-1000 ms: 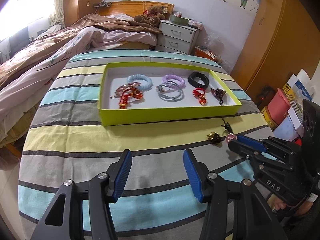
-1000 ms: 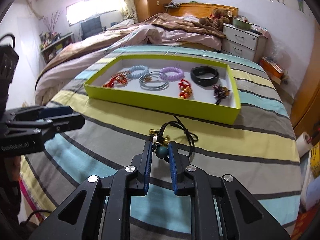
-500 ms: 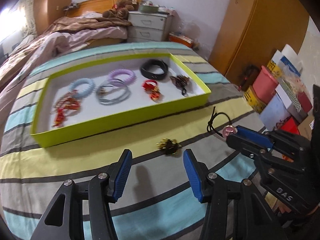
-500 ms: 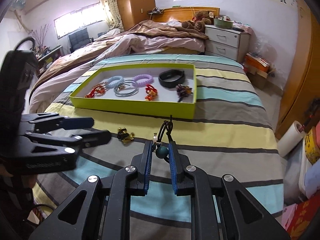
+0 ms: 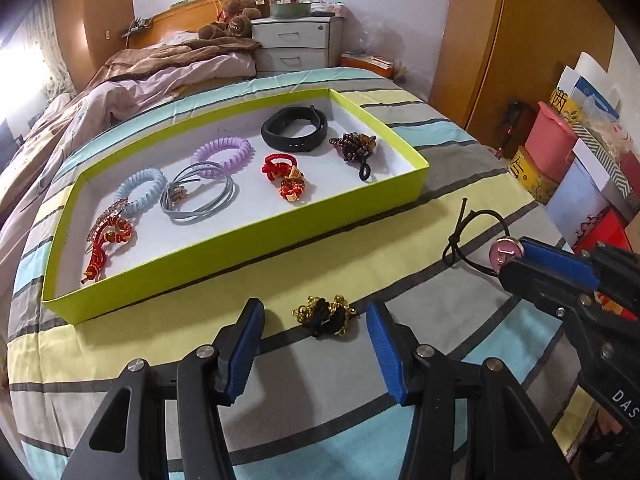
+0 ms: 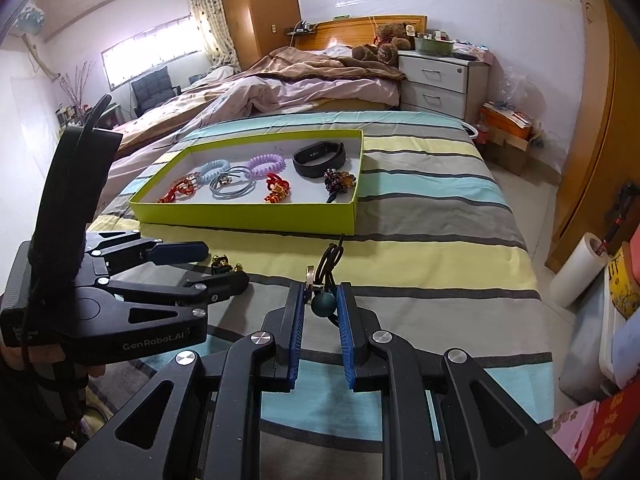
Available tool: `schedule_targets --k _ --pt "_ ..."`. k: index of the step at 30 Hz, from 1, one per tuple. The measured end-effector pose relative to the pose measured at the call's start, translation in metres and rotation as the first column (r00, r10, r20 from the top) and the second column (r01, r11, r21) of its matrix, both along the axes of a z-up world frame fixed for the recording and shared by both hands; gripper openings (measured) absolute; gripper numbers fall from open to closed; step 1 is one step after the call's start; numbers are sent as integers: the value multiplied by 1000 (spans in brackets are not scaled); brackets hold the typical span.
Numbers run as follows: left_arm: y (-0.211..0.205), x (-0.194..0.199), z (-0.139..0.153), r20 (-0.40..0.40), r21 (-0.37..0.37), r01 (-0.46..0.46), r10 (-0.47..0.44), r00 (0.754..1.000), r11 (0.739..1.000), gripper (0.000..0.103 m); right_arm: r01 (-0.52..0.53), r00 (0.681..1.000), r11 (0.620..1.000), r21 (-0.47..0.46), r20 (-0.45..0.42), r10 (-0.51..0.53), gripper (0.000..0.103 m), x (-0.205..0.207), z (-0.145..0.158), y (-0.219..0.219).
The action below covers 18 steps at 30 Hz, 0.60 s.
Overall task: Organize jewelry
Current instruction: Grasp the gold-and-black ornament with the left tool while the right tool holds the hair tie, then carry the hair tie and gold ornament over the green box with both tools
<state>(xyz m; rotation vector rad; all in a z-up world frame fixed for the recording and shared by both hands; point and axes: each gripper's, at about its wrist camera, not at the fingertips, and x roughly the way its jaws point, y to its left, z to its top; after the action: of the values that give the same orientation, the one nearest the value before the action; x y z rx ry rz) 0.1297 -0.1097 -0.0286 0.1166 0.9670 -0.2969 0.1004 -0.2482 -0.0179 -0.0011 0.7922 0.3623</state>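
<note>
A lime green tray (image 5: 248,248) (image 6: 248,216) on the striped bedspread holds several hair ties, bracelets and a black wristband (image 5: 294,128). A black and gold bell hair tie (image 5: 325,315) (image 6: 224,263) lies on the bedspread in front of the tray, between the fingertips of my open left gripper (image 5: 314,318) (image 6: 222,262). My right gripper (image 6: 319,294) (image 5: 516,258) is shut on a black cord hair tie (image 5: 466,232) (image 6: 330,258) with a pink charm (image 5: 505,252) and a teal bead (image 6: 323,303), held above the bedspread right of the tray.
The striped bedspread (image 5: 360,380) spreads around the tray. Boxes and a pink bin (image 5: 554,140) stand on the floor at the right. A wooden wardrobe (image 6: 600,140) and white nightstand (image 6: 440,80) are behind. A paper roll (image 6: 576,272) stands by the bed.
My left gripper has moved forward and down so the bell hair tie now sits between its open fingers. My right gripper, still holding the cord tie, has drawn back from the tray.
</note>
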Motion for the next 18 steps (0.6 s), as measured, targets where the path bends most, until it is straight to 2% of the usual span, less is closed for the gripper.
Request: schedule_targets --k 4,7,9,11,18 --pt "0 0 0 7 0 -5 5 1000 1000 51 3 1000 1000 2 -1 -3 17 2 0 -2" --pt "1 0 1 10 -3 -8 8 1000 1000 41 3 1000 1000 1 -1 -3 17 2 0 -2" --pt "3 1 1 8 -15 -10 10 1000 1000 39 3 1000 1000 -3 0 -3 17 2 -1 -2" --pt "5 1 1 10 -20 -16 17 1000 1000 30 3 1000 1000 -5 -3 -3 17 2 -1 -1" --pt "9 -1 2 10 -48 -13 13 1000 999 26 1 1000 1000 -15 -2 -1 17 1 -1 4"
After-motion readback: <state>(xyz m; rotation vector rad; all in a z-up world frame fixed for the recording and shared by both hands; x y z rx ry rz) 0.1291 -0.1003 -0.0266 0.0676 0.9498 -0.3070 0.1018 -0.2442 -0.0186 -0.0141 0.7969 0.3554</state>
